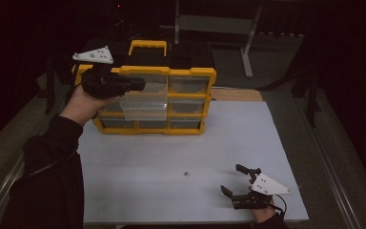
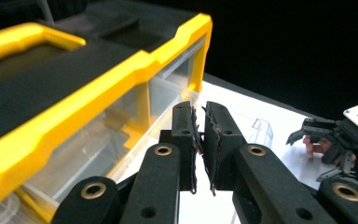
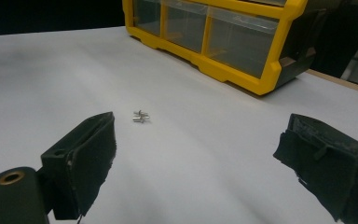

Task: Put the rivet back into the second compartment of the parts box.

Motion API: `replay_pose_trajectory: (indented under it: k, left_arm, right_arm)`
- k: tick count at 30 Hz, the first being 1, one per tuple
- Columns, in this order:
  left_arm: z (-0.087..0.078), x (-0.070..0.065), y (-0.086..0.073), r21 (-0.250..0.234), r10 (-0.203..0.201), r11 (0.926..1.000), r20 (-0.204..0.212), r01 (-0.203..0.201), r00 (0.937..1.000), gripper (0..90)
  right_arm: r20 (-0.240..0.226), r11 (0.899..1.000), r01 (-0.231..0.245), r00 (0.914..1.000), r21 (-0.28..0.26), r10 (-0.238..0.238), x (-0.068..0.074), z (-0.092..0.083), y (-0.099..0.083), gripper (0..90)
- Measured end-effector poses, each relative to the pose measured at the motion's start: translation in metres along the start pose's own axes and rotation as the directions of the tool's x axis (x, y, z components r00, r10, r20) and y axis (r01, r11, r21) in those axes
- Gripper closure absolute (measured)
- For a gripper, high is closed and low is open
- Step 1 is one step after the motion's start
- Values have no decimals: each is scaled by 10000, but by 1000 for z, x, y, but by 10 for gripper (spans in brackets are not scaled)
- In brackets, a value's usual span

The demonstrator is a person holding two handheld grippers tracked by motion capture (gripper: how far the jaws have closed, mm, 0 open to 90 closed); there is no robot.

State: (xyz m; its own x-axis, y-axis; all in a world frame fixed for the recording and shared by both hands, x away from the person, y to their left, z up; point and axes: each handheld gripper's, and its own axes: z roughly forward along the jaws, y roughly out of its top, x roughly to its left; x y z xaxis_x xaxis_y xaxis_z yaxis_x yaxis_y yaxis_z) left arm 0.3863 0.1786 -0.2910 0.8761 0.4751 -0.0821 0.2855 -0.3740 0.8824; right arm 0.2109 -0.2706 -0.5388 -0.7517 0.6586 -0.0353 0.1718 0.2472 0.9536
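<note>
High view: left gripper (image 1: 136, 85) sits with jaws pressed together, empty, over a clear drawer (image 1: 144, 104) pulled out of the yellow organizer (image 1: 190, 71). Right gripper (image 1: 240, 180), spread wide, rests in front of the organizer beside small screws (image 1: 186, 174).

A yellow organiser case (image 1: 190, 102) blocks the far left of the white worktop (image 1: 248, 138), with one clear drawer (image 1: 144, 106) jutting from its front into the path before it. From the case to the near edge, the sheet lies open, broken mid-way by a few small metal screws (image 1: 186, 174). The right half offers free passage up to the wooden strip (image 1: 236, 94) behind.
</note>
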Motion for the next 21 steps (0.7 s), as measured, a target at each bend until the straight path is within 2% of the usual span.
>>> replay_pose_trajectory:
  k: [4, 8, 13, 15, 17, 18, 20, 21]
  left_arm:
    - [7, 0, 3, 688, -114, 9975, -202, 127, 9997, 815]
    - [12, 0, 6, 1258, -207, 9917, -326, 247, 9993, 814]
    - [14, -1, 8, 1577, -136, 9873, -401, 198, 9991, 809]
    - [12, -1, 9, 1405, -198, 9898, -400, 252, 9990, 783]
    - [8, -2, 10, 967, -182, 9950, -537, 234, 9984, 694]
    - [6, -2, 11, 805, -201, 9965, -468, 238, 9987, 650]
    - [4, -2, 11, 698, -282, 9971, -483, 315, 9984, 562]
    - [3, -3, 11, 716, -239, 9971, -474, 273, 9986, 547]
  right_arm:
    - [-30, 10000, -17, 10000, 8, 17, 0, 0, 0, 96]
    - [-41, 10000, -4, 10000, 22, 4, 0, 0, 0, 95]
    - [-50, 10000, -3, 10000, 31, 4, 0, 0, 0, 95]
    - [-54, 10000, -3, 10000, 35, 3, 0, 0, 0, 96]
    - [-52, 10000, 1, 10000, 28, -1, 0, 0, 0, 96]
    - [-44, 10000, 1, 10000, 25, -1, 0, 0, 0, 96]
    - [-30, 10000, 2, 10000, 29, -2, 0, 0, 0, 96]
    - [-32, 10000, 1, 10000, 43, 0, 0, 0, 0, 95]
